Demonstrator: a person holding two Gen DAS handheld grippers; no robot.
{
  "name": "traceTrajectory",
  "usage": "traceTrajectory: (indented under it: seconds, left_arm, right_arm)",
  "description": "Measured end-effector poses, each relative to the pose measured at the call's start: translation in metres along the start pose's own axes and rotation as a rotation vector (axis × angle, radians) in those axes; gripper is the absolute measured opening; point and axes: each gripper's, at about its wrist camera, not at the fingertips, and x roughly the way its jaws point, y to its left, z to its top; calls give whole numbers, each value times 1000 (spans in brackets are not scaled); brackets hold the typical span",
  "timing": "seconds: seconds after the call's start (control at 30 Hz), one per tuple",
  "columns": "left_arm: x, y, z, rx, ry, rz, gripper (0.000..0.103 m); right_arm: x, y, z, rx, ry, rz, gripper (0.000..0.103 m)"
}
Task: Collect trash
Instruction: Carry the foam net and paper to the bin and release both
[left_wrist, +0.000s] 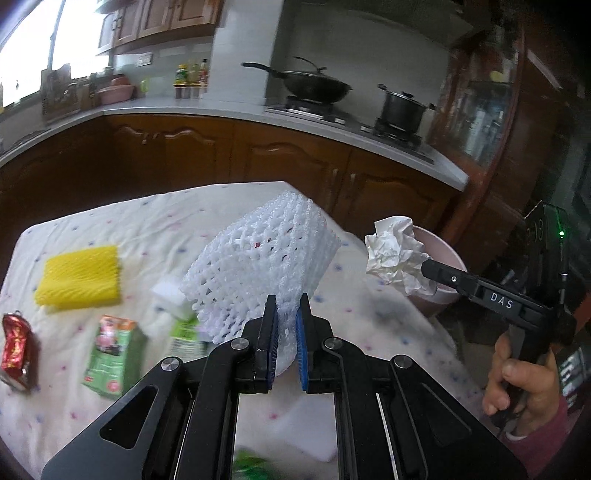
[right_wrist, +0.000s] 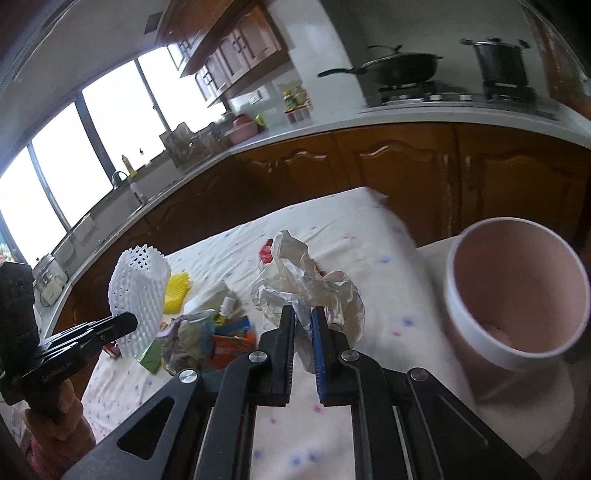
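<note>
My left gripper (left_wrist: 287, 306) is shut on a white foam fruit net (left_wrist: 258, 258) and holds it above the table; the net also shows in the right wrist view (right_wrist: 138, 291). My right gripper (right_wrist: 303, 317) is shut on a crumpled white paper wad (right_wrist: 306, 288), held in the air near the pink bin (right_wrist: 517, 291). In the left wrist view the wad (left_wrist: 397, 254) hangs just in front of the bin (left_wrist: 443, 254). On the table lie a yellow foam net (left_wrist: 81, 277), a green carton (left_wrist: 114, 354) and a red wrapper (left_wrist: 16, 343).
The table has a white dotted cloth (left_wrist: 147, 229). A pile of colourful wrappers (right_wrist: 207, 332) lies on it. Brown kitchen cabinets (left_wrist: 258, 147) and a counter with a wok (left_wrist: 317, 86) and a pot (left_wrist: 402, 110) stand behind. The bin sits beyond the table's right edge.
</note>
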Motion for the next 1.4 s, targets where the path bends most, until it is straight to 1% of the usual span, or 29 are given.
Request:
traceTrajectory:
  seconds: [0.13, 0.4, 0.63, 0.77, 0.93, 1.13, 1.4]
  left_arm:
    - [5, -24, -2, 21, 6, -33, 8]
    - [22, -68, 5, 48, 8, -90, 8]
    - [43, -110, 13, 90, 25, -142, 8]
    - [59, -134, 21, 122, 37, -163, 8]
    - [81, -154, 31, 130, 59, -183, 8]
    - [119, -178, 39, 145, 99, -201, 8]
    - [166, -200, 48, 151, 158, -210, 8]
  right_arm:
    - [-21, -21, -3, 29, -22, -30, 9]
    - [-62, -67, -5, 86, -80, -114, 9]
    - [-86, -103, -4, 133, -116, -181, 9]
    - [-90, -124, 0, 159, -126, -201, 9]
    - [-88, -143, 3, 182, -129, -215, 9]
    - [-87, -164, 7, 208, -134, -220, 9]
    - [-67, -189, 18, 237, -108, -226, 9]
